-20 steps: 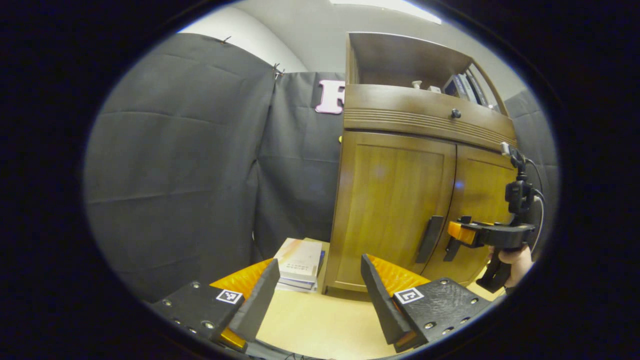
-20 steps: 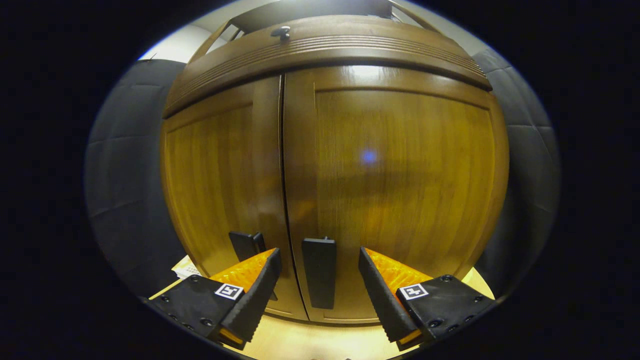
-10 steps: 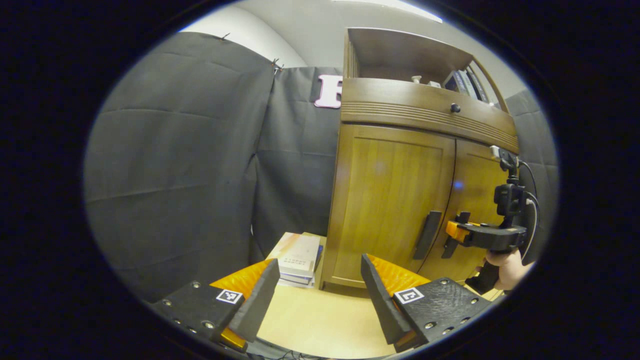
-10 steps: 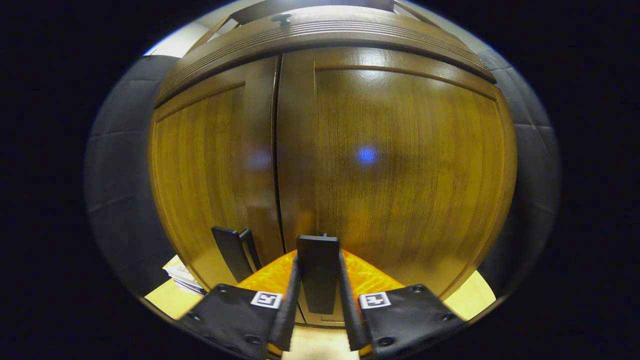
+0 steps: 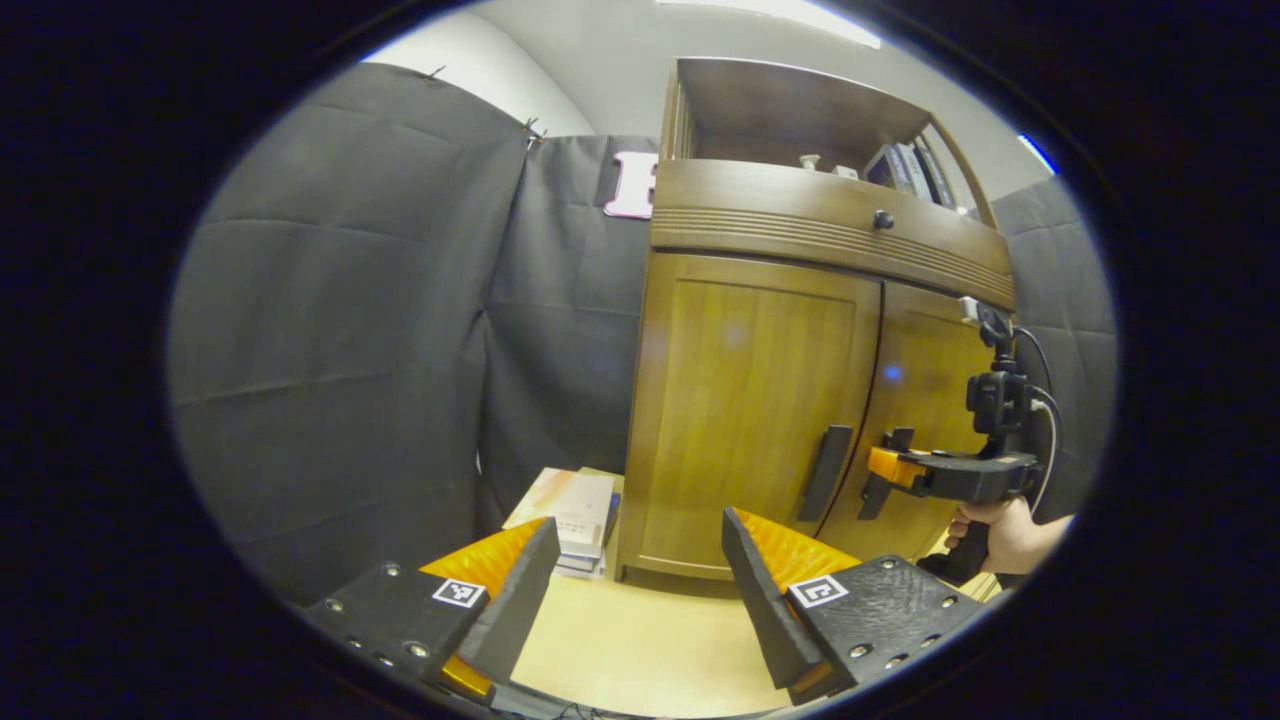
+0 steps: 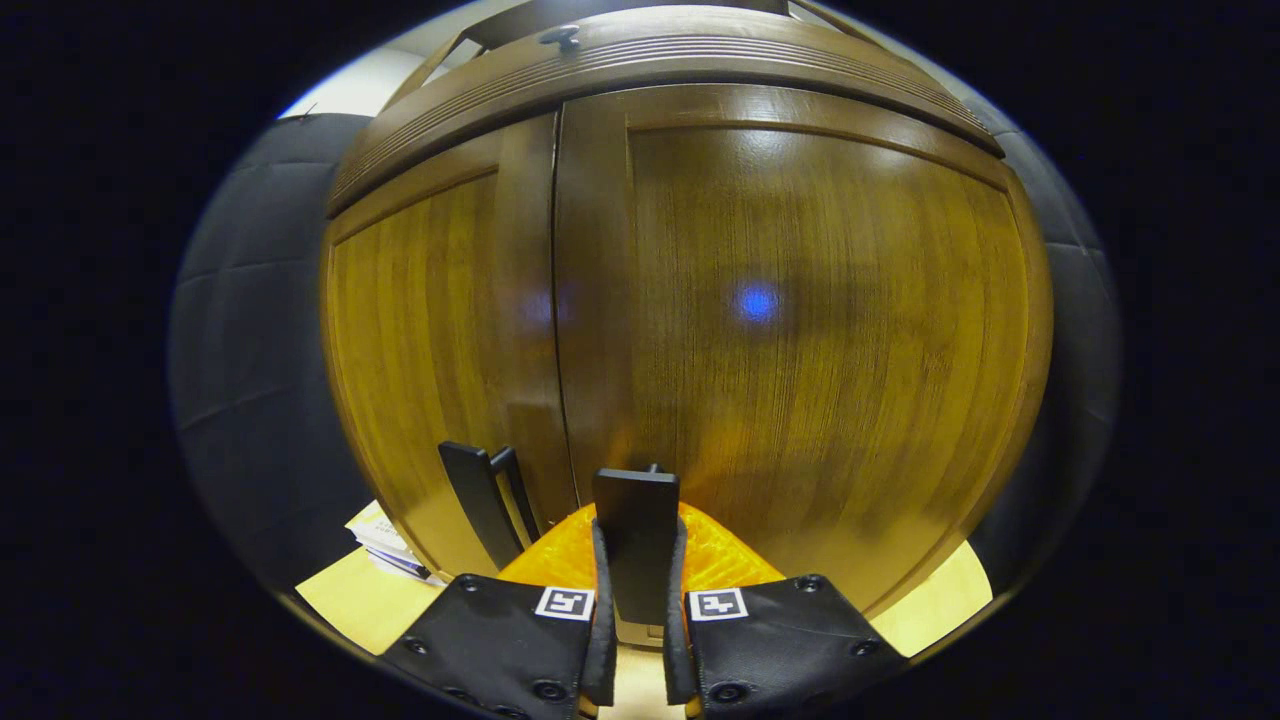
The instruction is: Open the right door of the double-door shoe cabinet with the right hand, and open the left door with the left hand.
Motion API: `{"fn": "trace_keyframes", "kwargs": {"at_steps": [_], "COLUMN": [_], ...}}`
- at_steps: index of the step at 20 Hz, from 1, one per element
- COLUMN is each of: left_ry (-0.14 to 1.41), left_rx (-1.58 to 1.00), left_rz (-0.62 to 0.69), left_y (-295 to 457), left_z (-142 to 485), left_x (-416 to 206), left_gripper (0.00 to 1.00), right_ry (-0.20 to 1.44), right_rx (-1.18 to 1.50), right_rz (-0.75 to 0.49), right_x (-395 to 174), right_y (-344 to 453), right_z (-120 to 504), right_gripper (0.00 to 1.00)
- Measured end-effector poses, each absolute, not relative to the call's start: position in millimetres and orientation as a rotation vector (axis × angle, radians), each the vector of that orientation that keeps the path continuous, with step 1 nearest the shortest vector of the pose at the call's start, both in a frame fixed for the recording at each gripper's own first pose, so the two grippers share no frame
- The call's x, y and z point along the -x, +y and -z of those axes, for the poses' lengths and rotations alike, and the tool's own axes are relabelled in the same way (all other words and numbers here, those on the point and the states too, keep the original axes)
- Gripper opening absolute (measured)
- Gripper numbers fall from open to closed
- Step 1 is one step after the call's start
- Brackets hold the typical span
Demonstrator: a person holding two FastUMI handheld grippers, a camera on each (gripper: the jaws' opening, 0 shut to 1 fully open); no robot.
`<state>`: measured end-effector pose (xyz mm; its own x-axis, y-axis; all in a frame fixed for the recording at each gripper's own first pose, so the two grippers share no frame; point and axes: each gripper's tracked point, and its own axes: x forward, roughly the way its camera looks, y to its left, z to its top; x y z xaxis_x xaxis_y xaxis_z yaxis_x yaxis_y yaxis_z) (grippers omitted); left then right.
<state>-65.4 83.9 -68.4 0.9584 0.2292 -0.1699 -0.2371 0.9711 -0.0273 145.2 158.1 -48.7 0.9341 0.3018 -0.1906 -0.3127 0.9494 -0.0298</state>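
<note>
The wooden shoe cabinet stands with both doors closed. In the right gripper view the right door is very close, and my right gripper is shut on its dark vertical handle. The left door's handle stands just to the left of it. In the left gripper view my left gripper is open and holds nothing, well back from the left door and its handle. Farther off there, a hand holds the right gripper at the right door's handle.
A stack of books lies on the light floor beside the cabinet's left side. Black cloth walls stand to the left and behind. A drawer with a small knob and an open shelf with books top the cabinet.
My right gripper closed onto the right door's handle and has pinched tighter since. The left gripper view has shifted so the cabinet sits further left; the doors stay closed.
</note>
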Motion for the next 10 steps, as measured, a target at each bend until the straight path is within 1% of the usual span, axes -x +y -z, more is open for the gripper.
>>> {"fn": "trace_keyframes", "kwargs": {"at_steps": [3, 4, 10], "left_ry": [0.158, 0.155, 0.143], "left_rx": [0.049, 0.049, 0.066], "left_rz": [-0.203, -0.193, -0.167], "left_y": [81.2, 80.3, 77.0], "left_z": [67.8, 68.8, 68.4], "left_x": [62.6, 62.5, 61.6], "left_gripper": [0.92, 0.92, 0.92], "right_ry": [0.195, 0.199, 0.201], "right_rx": [0.051, 0.049, 0.053], "right_rz": [-0.319, -0.319, -0.313], "right_x": [-134.4, -131.6, -115.8], "right_y": [156.1, 155.7, 150.2], "right_z": [46.1, 45.7, 44.4], "right_gripper": [0.21, 0.19, 0.19]}}
